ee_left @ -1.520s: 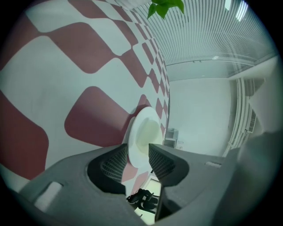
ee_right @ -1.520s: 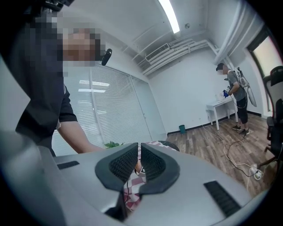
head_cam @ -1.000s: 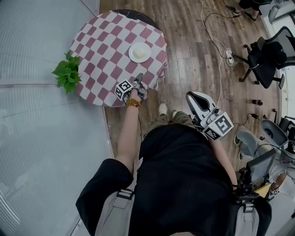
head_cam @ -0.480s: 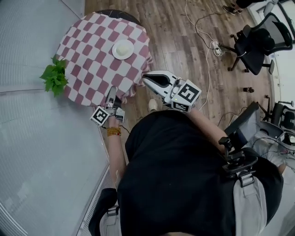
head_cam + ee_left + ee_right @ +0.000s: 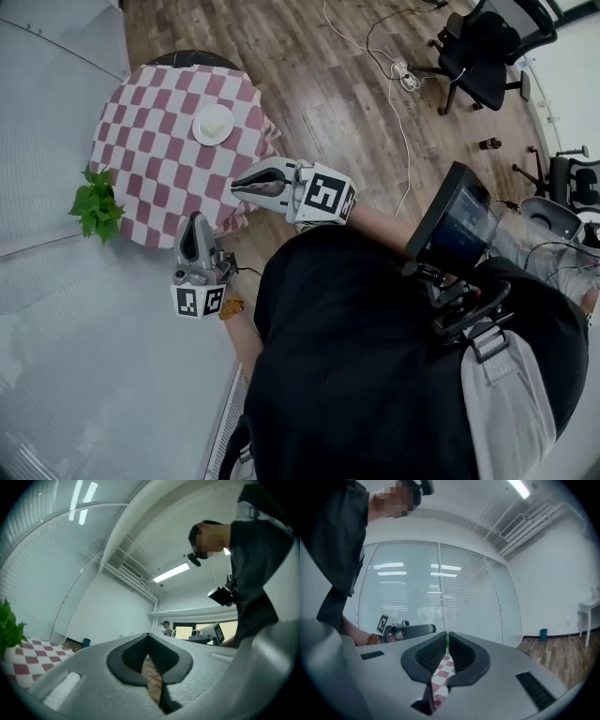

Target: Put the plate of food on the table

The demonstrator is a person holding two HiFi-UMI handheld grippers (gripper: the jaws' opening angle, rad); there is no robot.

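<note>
A white plate of food rests on the round table's red-and-white checked cloth, clear of both grippers. My left gripper hangs off the table's near edge, pointing at it, jaws shut with nothing between them; in its own view the left gripper shows pads pressed together. My right gripper is held over the cloth's near right edge, also shut and empty. In the right gripper view the right gripper frames the checked cloth, with the left gripper beyond.
A green plant stands at the table's left by the glass wall. A black office chair and cables are on the wooden floor at upper right. A screen device hangs on the person's chest.
The left gripper has drawn back from the table's edge toward the person's side. The right gripper has swung forward and left to the cloth's edge. The plate has stayed put.
</note>
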